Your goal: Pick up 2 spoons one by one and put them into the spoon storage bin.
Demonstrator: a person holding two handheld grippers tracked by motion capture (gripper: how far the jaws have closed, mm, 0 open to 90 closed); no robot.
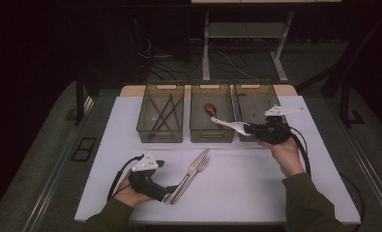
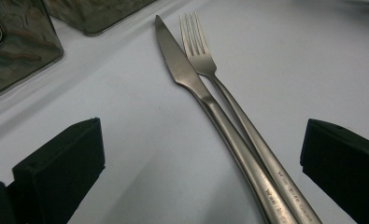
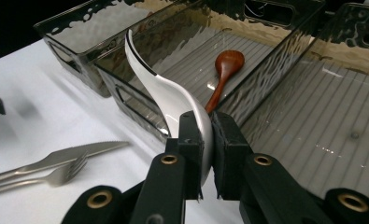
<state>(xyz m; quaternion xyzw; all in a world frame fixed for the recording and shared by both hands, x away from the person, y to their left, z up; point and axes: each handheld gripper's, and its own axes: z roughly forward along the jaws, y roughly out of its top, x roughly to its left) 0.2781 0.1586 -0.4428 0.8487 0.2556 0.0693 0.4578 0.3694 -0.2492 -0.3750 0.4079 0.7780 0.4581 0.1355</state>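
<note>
The right hand-held gripper [image 3: 205, 140] pinches a white spoon [image 3: 166, 91], its clamped end hidden between the pads.

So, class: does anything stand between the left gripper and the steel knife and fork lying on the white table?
Nothing visible does. The left gripper is open, with the steel knife and steel fork lying side by side on bare table between its jaws.

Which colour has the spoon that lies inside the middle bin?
The spoon in the middle bin is reddish brown, like wood. The right gripper view shows it best.
</note>
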